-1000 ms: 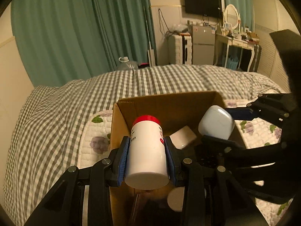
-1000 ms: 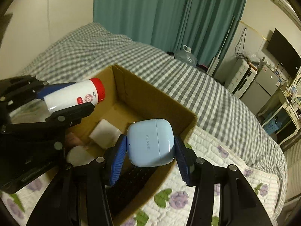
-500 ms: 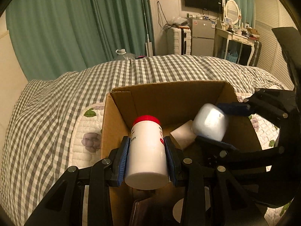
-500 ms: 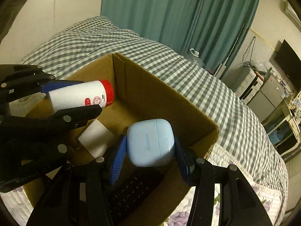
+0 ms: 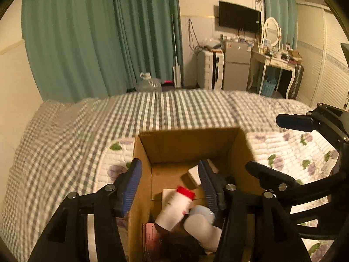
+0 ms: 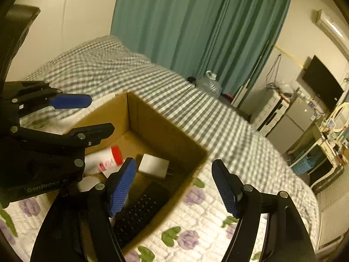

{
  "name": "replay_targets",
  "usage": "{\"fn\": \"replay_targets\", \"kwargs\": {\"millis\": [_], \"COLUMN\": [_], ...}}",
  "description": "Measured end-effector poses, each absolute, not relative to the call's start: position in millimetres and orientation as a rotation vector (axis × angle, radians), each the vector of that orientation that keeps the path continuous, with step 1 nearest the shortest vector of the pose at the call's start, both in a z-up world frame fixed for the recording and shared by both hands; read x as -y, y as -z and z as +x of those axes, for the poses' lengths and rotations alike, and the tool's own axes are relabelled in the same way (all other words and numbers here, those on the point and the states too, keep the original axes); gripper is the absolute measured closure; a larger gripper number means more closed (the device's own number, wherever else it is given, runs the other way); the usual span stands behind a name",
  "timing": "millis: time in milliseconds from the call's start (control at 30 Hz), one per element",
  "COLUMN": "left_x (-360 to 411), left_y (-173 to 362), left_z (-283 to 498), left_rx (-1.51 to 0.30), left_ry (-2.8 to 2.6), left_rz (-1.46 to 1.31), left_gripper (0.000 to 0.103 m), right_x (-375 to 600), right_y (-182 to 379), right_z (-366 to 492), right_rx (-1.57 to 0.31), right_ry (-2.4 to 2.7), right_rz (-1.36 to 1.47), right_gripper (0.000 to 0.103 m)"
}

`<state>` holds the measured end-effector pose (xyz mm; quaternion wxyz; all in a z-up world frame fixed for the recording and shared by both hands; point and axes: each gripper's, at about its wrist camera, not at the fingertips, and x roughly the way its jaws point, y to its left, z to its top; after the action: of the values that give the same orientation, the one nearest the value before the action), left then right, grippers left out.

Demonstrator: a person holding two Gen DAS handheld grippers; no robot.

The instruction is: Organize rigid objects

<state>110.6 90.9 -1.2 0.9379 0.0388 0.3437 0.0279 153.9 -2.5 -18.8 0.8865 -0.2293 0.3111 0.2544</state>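
Both jaws spread wide above the cardboard box (image 5: 189, 144) rim; white bottle (image 5: 174, 209) lies inside.

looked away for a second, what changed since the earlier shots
Both grippers opened: the left gripper dropped the red-capped bottle and the right gripper dropped the pale blue case, both now in the cardboard box. The white charger and black remote stayed put.

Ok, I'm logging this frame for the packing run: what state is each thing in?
left tongs: open, empty
right tongs: open, empty
white bottle: lying tilted in box, red cap on
blue earbud case: in box, blurred
cardboard box: open
white charger: lying in box
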Motion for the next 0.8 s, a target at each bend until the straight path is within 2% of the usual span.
{"fn": "replay_targets", "kwargs": {"millis": [267,533,800], "left_x": [-68,-47,-33], "left_y": [-70,-117,-122], "left_z": [59,12,-36], "left_rx": [-0.562,-0.440,-0.342], "left_ry": [-0.039,-0.018,-0.006], "left_rz": [0.079,0.077,0.052], "left_gripper": [0.037,0.031,0.030], "right_x": [40,84,124], "right_y": [-44,-106,-131], "right_z": [110,56,4], "right_rx": [-0.559,-0.450,-0.373], "right_ry": [-0.440,-0.327,-0.219], "right_rz": [-0.451,-0.378,-0.244], "right_gripper": [0.028,0.012,0.000]}}
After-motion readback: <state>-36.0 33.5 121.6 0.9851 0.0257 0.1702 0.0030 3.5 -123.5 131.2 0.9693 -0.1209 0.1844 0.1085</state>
